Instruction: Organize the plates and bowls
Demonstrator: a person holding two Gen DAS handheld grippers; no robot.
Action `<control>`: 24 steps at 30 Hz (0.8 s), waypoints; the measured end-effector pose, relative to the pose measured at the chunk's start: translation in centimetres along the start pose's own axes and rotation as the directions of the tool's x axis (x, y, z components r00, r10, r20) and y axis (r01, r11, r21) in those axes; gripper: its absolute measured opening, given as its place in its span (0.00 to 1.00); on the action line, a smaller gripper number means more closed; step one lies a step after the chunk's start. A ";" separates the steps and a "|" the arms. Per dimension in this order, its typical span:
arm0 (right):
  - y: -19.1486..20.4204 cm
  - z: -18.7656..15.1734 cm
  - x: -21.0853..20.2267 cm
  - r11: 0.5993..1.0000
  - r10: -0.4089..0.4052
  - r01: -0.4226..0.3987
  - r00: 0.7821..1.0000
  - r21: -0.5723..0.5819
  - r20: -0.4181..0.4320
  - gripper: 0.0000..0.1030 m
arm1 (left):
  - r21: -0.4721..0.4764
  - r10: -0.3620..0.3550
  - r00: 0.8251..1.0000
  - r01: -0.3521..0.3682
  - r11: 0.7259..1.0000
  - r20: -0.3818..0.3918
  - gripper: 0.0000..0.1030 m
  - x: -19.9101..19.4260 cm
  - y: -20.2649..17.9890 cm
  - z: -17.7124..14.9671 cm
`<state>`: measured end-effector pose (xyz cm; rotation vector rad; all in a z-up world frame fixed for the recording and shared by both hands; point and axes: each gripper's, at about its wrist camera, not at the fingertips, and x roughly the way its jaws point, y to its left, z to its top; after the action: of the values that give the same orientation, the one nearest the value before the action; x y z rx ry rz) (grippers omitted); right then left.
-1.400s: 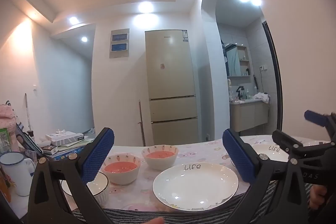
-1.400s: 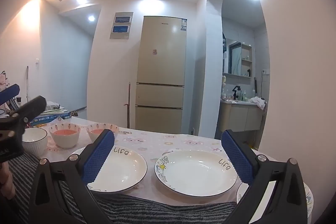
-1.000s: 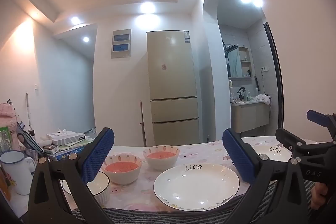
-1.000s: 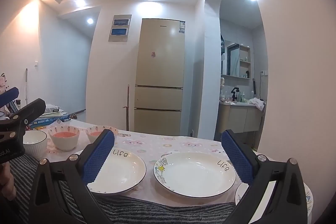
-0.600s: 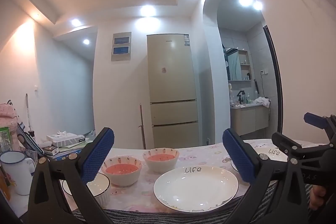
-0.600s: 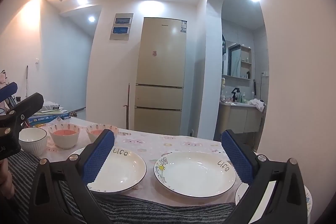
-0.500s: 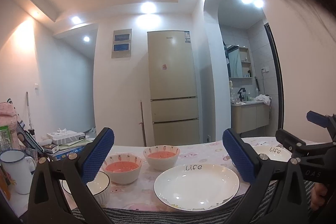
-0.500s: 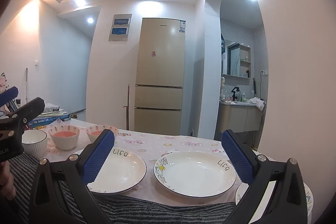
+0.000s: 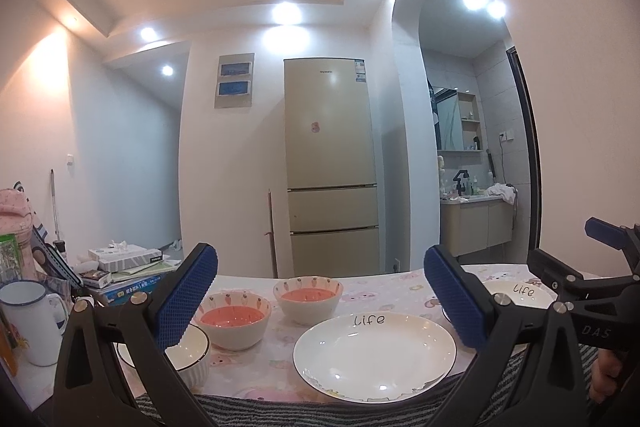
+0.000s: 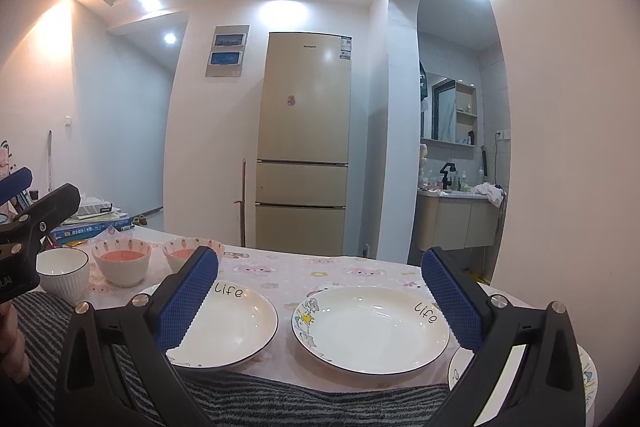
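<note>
1. Nothing of the tableware has moved over the past second or so: the plates and bowls lie just as they did, and only the cameras have wobbled a little.
2. Both claws stay spread wide and empty. The left gripper [image 9: 320, 301] hangs above the near table edge, over the left plate [image 9: 375, 351]; the right gripper [image 10: 319, 301] hangs over the gap between that plate [image 10: 236, 323] and the middle plate [image 10: 370, 329].
3. Three plates lie side by side along the near edge; the third plate [image 10: 460, 371] shows only as a sliver at far right.
4. Three bowls sit left of them: two pink bowls [image 9: 236, 319] [image 9: 308, 299] close together, and a white bowl [image 10: 63, 269] just beside them.
5. By my reading, organizing has not begun: no plate is stacked, no bowl nested.
6. Next likely calls for a claw dropping onto a plate rim; the shallow rims lie flat on the tablecloth [image 10: 340, 269], so catching one may be awkward.
</note>
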<state>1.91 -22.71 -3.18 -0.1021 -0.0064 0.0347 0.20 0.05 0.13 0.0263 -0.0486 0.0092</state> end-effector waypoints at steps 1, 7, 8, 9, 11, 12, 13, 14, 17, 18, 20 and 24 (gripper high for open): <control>-0.1 0.0 0.1 1.000 -0.012 0.012 1.000 0.004 -0.006 1.00 | -0.001 0.003 1.000 -0.003 1.000 -0.002 1.00 0.1 0.0 0.0; -0.6 0.2 -0.4 0.998 -0.041 0.041 0.999 0.038 0.008 1.00 | 0.005 0.015 1.000 -0.015 1.000 0.018 1.00 -0.4 0.0 0.2; -0.7 0.2 -0.4 0.998 -0.042 0.041 0.999 0.042 0.009 1.00 | 0.008 0.017 0.999 -0.017 1.000 0.027 1.00 -0.6 0.0 0.2; -0.8 0.2 -0.3 0.998 -0.042 0.041 0.999 0.045 0.009 1.00 | 0.012 0.019 0.999 -0.020 1.000 0.036 1.00 -0.8 -0.1 0.2; -0.8 0.2 -0.3 0.998 -0.042 0.042 0.999 0.047 0.009 1.00 | 0.022 0.023 0.999 -0.024 0.999 0.046 1.00 -0.9 -0.2 0.2; -0.8 0.2 -0.3 0.998 -0.042 0.041 0.999 0.046 0.010 1.00 | 0.026 0.025 0.999 -0.026 0.999 0.048 1.00 -0.8 -0.3 0.2; -0.8 0.2 -0.4 0.998 -0.041 0.040 0.999 0.045 0.016 1.00 | 0.028 0.025 0.999 -0.026 0.999 0.047 1.00 -0.8 -0.3 0.2; -0.9 0.2 -0.4 0.998 -0.041 0.040 0.999 0.044 0.021 1.00 | 0.030 0.026 0.999 -0.027 0.999 0.046 1.00 -0.7 -0.3 0.2; -0.7 0.1 -1.0 0.999 -0.042 0.040 0.998 0.035 0.051 1.00 | 0.027 0.026 0.999 -0.027 0.999 0.033 1.00 -0.4 -0.1 0.1; -0.7 0.1 -1.4 0.999 -0.045 0.043 0.996 0.031 0.072 1.00 | 0.024 0.026 0.999 -0.027 0.999 0.029 1.00 -0.3 0.1 0.0; -0.4 0.1 -2.3 0.998 -0.063 0.061 0.991 0.019 0.117 1.00 | 0.017 0.030 0.999 -0.031 0.999 0.028 1.00 -0.2 0.2 -0.1; 0.6 0.1 -3.2 0.997 -0.070 0.075 0.984 -0.025 0.162 1.00 | 0.012 0.015 1.000 -0.015 1.000 0.012 1.00 0.1 0.4 -0.1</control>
<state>-1.32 -22.18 -3.14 -0.1294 -0.1720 -0.0299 0.27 0.42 0.05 0.0378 -0.0608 0.0240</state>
